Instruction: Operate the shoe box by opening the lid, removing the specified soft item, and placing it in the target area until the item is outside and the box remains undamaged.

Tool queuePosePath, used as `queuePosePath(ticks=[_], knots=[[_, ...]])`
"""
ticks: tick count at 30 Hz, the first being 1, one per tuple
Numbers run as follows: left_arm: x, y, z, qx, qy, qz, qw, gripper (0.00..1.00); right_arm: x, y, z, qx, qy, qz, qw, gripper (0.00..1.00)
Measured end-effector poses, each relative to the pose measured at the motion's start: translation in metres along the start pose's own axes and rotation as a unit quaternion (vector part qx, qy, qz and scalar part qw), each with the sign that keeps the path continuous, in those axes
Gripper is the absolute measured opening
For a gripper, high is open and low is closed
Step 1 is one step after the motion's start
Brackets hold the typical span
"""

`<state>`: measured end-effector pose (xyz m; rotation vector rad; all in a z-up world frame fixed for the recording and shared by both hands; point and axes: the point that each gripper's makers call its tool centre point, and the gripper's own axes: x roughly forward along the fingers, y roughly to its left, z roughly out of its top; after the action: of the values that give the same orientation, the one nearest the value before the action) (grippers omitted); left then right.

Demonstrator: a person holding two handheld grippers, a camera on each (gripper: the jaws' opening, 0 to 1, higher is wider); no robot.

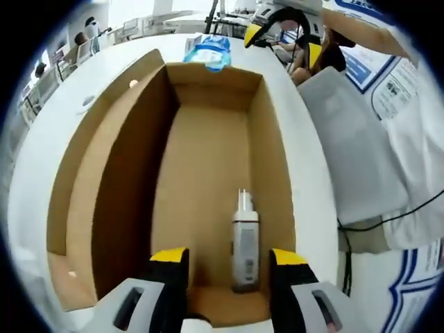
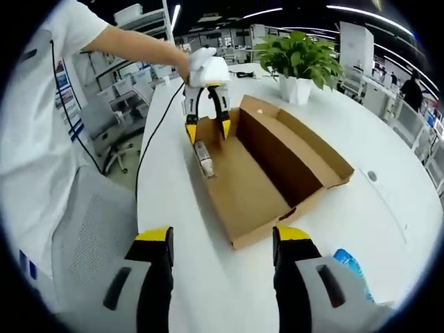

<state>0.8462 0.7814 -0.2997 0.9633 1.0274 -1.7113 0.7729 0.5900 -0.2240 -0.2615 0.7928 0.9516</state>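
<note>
Where desks recede, white table (image 2: 388,208).

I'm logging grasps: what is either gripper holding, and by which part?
Nothing: the left gripper hangs open above the small bottle in the shoe box; the right gripper is open.

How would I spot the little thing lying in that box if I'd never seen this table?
Find the open brown cardboard box on the white table, its lid folded out flat. Inside, by the end wall nearest the person in white, lies a small white tube with a narrow cap. It is the box's one item; the blue packet sits outside on the table.
</note>
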Motion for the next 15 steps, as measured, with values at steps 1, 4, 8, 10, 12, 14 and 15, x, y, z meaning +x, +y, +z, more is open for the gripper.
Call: queuePosePath(ticks=[1, 4, 8, 10, 12, 14, 15], knots=[[0.001, -0.001, 0.000, 0.001, 0.002, -0.001, 1.0000, 0.46, 0.001, 0.001, 0.000, -0.003, 0.003, 0.003, 1.0000, 0.54], [0.008, 0.002, -0.006, 0.011, 0.016, -0.002, 0.9998, 0.45, 0.004, -0.003, 0.001, -0.010, 0.007, 0.008, 0.9999, 0.53], [0.017, -0.002, -0.008, 0.017, 0.031, -0.005, 0.9994, 0.42, 0.008, -0.009, 0.008, -0.019, 0.008, 0.012, 0.9997, 0.53], [0.020, 0.004, -0.013, 0.028, 0.038, -0.002, 0.9989, 0.42, 0.010, -0.012, 0.012, -0.023, 0.006, 0.013, 0.9996, 0.53], [0.022, 0.005, -0.016, 0.031, 0.043, -0.002, 0.9986, 0.41, 0.012, -0.012, 0.014, -0.025, 0.004, 0.014, 0.9996, 0.53], [0.024, 0.006, -0.016, 0.040, 0.048, 0.002, 0.9980, 0.42, 0.014, -0.012, 0.017, -0.028, 0.001, 0.015, 0.9995, 0.52], [0.025, 0.006, -0.016, 0.041, 0.049, 0.002, 0.9980, 0.42, 0.014, -0.012, 0.017, -0.028, 0.000, 0.016, 0.9995, 0.52]])
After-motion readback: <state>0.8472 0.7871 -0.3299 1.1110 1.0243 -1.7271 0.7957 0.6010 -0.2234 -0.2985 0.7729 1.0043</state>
